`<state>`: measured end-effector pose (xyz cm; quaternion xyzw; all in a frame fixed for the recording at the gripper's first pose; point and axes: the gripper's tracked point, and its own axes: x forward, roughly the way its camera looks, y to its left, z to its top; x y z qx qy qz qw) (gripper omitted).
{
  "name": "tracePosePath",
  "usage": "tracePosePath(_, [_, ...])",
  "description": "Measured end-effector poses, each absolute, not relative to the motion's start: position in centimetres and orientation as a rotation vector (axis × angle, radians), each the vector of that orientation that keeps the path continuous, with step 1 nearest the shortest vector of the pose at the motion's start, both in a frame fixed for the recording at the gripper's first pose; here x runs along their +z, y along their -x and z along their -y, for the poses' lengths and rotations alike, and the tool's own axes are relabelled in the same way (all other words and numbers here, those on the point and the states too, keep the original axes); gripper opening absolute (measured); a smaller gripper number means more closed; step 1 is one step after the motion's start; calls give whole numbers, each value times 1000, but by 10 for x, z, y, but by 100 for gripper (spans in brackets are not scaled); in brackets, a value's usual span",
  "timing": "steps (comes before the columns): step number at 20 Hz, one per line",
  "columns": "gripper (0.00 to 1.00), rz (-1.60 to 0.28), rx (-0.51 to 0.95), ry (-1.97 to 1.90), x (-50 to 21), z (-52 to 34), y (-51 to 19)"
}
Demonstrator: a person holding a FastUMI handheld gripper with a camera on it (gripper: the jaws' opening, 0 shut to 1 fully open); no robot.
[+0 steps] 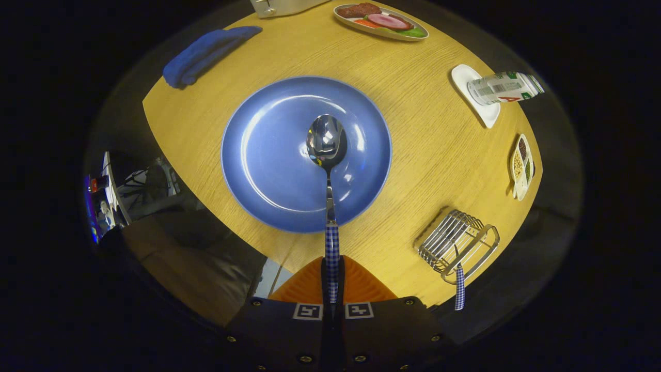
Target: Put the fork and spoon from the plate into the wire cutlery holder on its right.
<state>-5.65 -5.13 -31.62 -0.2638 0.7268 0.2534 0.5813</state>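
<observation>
Jaws are clamped tight on the spoon's checked handle, both fingers pressing it. The spoon runs straight ahead from the gripper, long axis in line with the fingers, bowl facing up over the middle of the blue plate. On the right, the wire cutlery holder sits at the desk edge, a checked handle poking out toward us. Beyond lies a folded blue cloth.

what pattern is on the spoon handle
Blue-and-white check, seen best in the gripper view, where the gripper is shut on the spoon handle.
</observation>
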Motion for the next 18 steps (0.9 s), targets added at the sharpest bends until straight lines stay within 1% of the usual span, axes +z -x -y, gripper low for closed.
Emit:
tracePosePath(10, [1, -1760, 555, 684, -268, 105, 52])
tracePosePath(18, [1, -1778, 540, 741, -244, 139, 44])
